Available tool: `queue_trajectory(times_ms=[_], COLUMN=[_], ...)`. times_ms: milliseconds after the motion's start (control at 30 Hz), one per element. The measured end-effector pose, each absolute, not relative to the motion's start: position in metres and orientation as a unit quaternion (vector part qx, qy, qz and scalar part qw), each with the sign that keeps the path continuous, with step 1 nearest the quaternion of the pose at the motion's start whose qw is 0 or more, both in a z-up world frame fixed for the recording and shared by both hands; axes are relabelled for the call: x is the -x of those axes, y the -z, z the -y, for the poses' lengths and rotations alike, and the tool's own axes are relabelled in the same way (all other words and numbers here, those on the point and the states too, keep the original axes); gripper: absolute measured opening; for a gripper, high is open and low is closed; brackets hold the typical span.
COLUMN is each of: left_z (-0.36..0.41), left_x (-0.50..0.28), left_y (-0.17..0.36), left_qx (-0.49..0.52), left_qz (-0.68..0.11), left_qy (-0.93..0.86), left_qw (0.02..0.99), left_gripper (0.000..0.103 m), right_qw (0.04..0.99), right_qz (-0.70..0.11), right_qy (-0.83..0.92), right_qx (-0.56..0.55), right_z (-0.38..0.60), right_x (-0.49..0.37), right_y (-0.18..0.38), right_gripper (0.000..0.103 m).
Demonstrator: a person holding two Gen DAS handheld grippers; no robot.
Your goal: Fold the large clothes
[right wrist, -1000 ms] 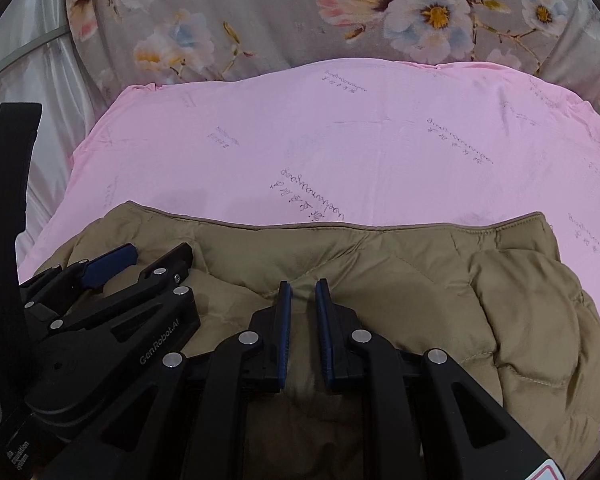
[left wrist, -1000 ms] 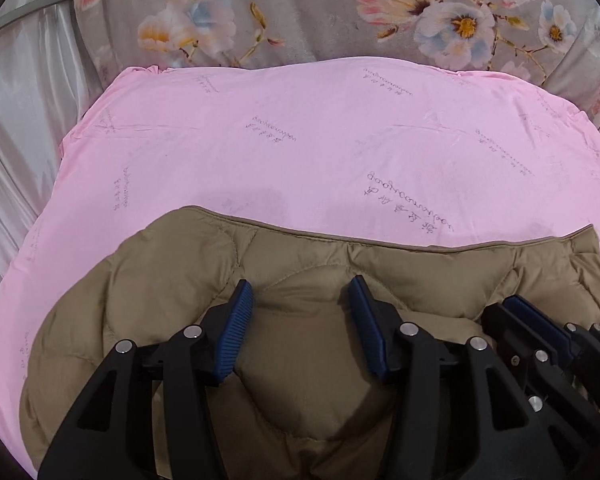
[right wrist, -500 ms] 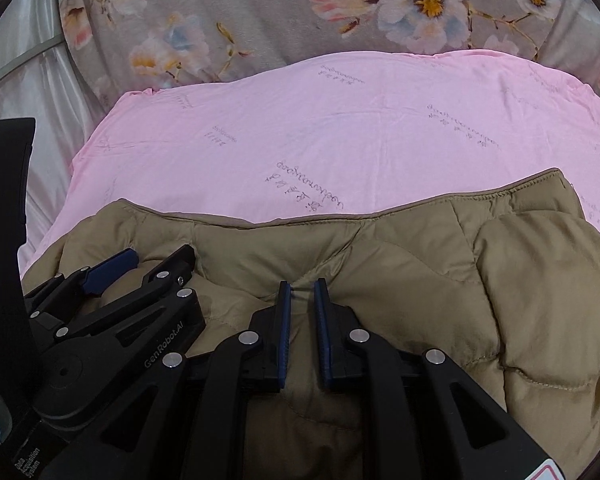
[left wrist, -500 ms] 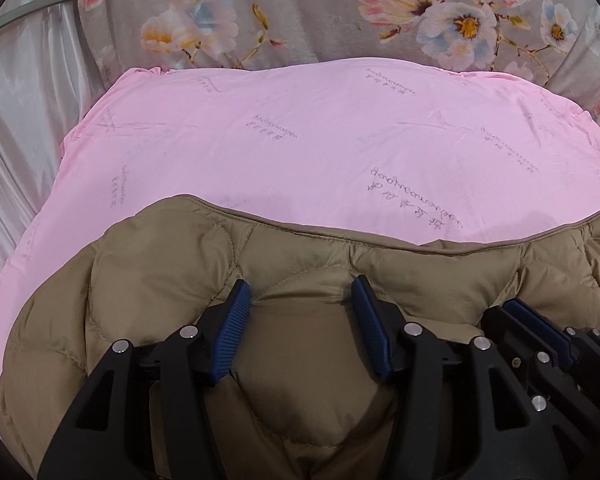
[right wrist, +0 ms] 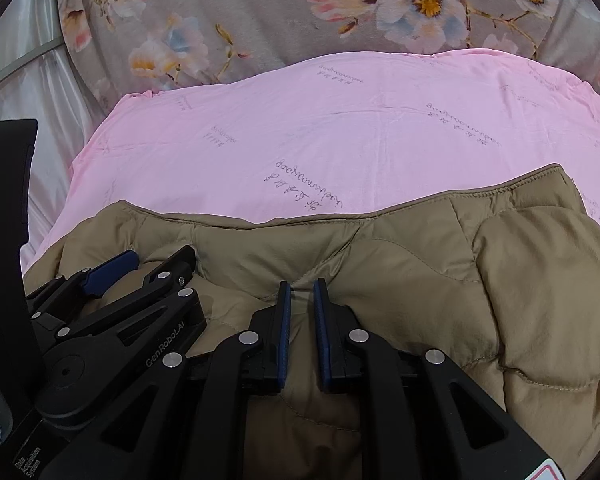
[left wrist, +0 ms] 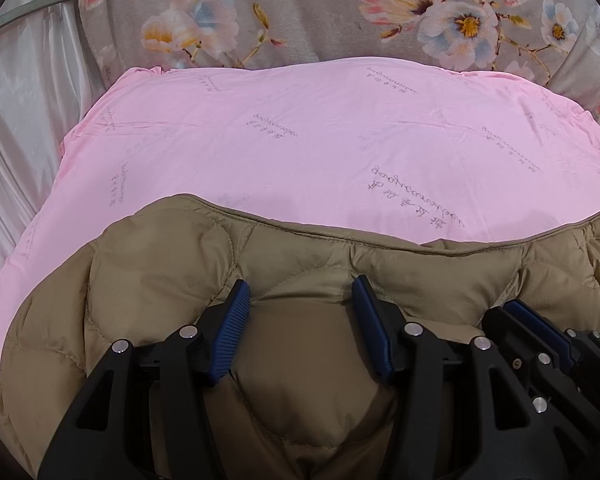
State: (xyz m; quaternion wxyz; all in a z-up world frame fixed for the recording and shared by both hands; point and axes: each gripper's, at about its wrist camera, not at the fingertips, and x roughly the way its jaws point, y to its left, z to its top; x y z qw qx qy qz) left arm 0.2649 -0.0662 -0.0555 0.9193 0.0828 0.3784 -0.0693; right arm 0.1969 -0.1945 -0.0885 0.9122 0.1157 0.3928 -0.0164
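Raised since earlier, puffy quilted tan jacket (left wrist: 380,264) bunches over smooth pink sheet (left wrist: 320,140).

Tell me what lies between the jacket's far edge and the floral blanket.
Only bare pink sheet lies between the tan puffer jacket and the floral blanket; nothing rests on that stretch. Both wrist views show it.

Jacket (left wrist: 420,276) underside hidden; lower part — cropped.

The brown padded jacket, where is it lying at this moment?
In both wrist views the brown padded jacket lies on the near part of the pink sheet, under the left gripper and right gripper, which both grip it.
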Motion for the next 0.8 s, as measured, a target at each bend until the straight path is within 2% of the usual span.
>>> queue_trajectory(times_ms=[267, 400, 433, 500, 633, 800], left_z=[0.064, 0.04, 0.031, 0.018, 0.006, 0.014], left_x=[-0.264, -0.238, -0.222, -0.195, -0.17, -0.159], left_y=[0.054, 0.035, 0.028, 0.023, 0.041, 0.055], left_qx=[-0.079, -0.059, -0.06, -0.07, -0.076, -0.103], left_qz=[-0.377, -0.371, -0.364, -0.352, -0.366, -0.342], left_qy=[0.073, 0.091, 0.099, 0.101, 0.102, 0.083], left_qw=[0.92, 0.922, 0.924, 0.928, 0.922, 0.931], left_gripper=[0.052, 0.053, 0.054, 0.063, 0.064, 0.065], right_qw=[0.917, 0.925, 0.926, 0.928, 0.926, 0.928], right_qz=[-0.382, -0.37, -0.368, -0.364, -0.369, -0.365], right_qy=[0.012, 0.002, -0.007, -0.021, -0.022, -0.007], right_qx=[-0.114, -0.089, -0.084, -0.079, -0.075, -0.068], right_z=[0.196, 0.184, 0.179, 0.169, 0.159, 0.154], right_x=[-0.19, -0.147, -0.132, -0.108, -0.091, -0.087], right_y=[0.083, 0.059, 0.054, 0.05, 0.061, 0.077], right_gripper=[0.013, 0.017, 0.017, 0.017, 0.02, 0.02])
